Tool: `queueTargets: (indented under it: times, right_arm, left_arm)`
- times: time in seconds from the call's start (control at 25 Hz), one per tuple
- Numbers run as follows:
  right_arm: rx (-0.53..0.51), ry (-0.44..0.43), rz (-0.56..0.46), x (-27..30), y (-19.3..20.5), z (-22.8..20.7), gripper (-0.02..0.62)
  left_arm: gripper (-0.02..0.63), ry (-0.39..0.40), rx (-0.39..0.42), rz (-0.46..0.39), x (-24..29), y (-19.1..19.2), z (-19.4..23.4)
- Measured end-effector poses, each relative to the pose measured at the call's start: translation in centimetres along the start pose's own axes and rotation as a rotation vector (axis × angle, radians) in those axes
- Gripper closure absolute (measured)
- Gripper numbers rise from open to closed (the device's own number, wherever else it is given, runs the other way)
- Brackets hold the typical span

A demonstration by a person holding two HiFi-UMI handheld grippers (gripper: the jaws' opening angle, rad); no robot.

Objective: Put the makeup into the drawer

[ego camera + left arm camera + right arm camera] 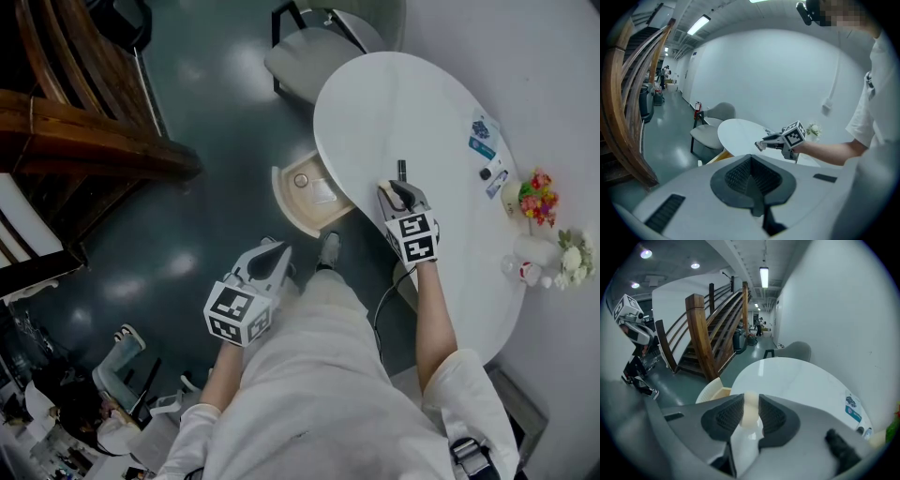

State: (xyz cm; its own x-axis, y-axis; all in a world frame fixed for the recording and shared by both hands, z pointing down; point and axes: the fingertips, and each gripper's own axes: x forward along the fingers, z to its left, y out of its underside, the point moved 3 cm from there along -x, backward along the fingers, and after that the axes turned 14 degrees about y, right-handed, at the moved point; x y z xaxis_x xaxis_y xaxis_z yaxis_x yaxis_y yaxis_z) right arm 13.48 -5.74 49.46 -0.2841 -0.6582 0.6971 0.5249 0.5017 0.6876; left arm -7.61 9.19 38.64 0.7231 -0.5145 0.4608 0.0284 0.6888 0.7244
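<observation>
My right gripper [388, 193] hovers over the white table [394, 103], shut on a small cream makeup piece [750, 411] that shows between its dark pads [727, 415]. A thin black makeup stick [401, 170] lies on the table just beyond its tips. The curved drawer [281, 195] stands pulled out under the table's left edge, with a small round thing [301, 180] and a white packet [324, 192] inside. My left gripper [272, 252] hangs low and left of the drawer, shut with nothing in it; its closed pads [736, 177] fill the left gripper view.
More small items, blue packets [484, 137], flowers [538, 198] and white bottles [531, 255], line the table's right edge by the wall. A grey chair [309, 49] stands beyond the table. A wooden staircase [84, 141] rises at the left. The person's legs and shoe [329, 247] are beside the drawer.
</observation>
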Motion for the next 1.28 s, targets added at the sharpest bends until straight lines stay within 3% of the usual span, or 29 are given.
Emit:
queueTargets:
  times: [0.24, 0.56, 0.8, 1.28]
  right_arm:
    - [0.013, -0.11, -0.039, 0.3, -1.9, 6.2, 0.489]
    - [-0.033, -0.156, -0.026, 2.0, -3.1, 13.0, 0.483]
    - [-0.072, -0.205, 0.026, 5.3, -1.6, 17.1, 0.479]
    - [-0.105, -0.21, 0.146, 14.3, 3.1, 20.9, 0.468]
  left_arm:
    - [0.598, 0.01, -0.02, -0.029, -2.0, 0.0, 2.1]
    - [0.598, 0.037, -0.014, -0.017, -4.2, 0.5, 4.7]
    - [0.598, 0.067, -0.013, 0.017, -5.4, 0.9, 7.1]
    - [0.598, 0.123, -0.025, 0.071, -5.4, 3.5, 12.5]
